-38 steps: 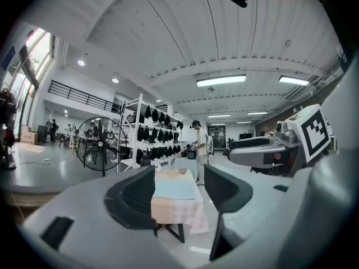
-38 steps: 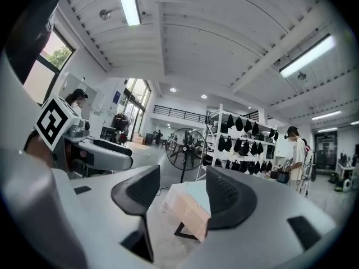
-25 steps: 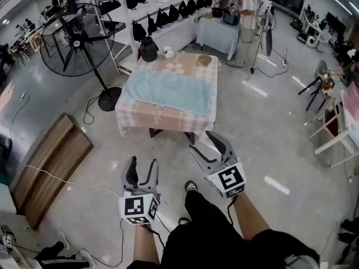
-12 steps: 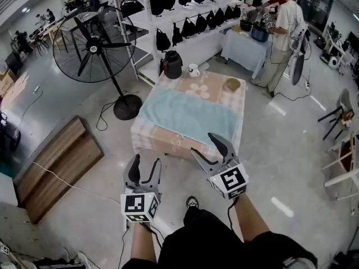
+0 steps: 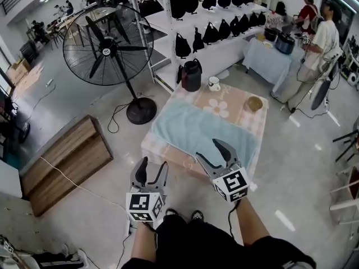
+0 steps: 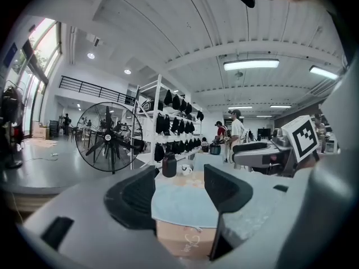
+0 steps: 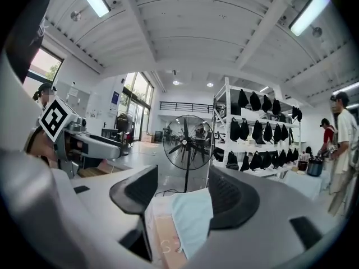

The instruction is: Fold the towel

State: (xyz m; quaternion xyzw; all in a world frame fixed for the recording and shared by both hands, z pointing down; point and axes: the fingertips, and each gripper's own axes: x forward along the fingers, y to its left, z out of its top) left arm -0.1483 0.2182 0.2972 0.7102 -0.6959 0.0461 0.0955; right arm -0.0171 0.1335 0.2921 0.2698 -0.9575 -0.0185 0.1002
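A light blue towel lies spread flat on a low table covered with a pink patterned cloth. Both grippers are held out in the air short of the table's near edge, touching nothing. My left gripper is open and empty, to the left of the table's near corner. My right gripper is open wide and empty, hanging just over the near edge. In the left gripper view the towel shows between the spread jaws of that gripper, far ahead. In the right gripper view the towel lies ahead of that gripper.
At the table's far end stand a black jug, a white cup and a small bowl. A big standing fan is at the left, a wooden board lies on the floor, and shelves of black bags and people are behind.
The table and towel have come much closer in the head view. Both grippers, earlier well short of the table, now reach its near edge. Both stayed open and empty.
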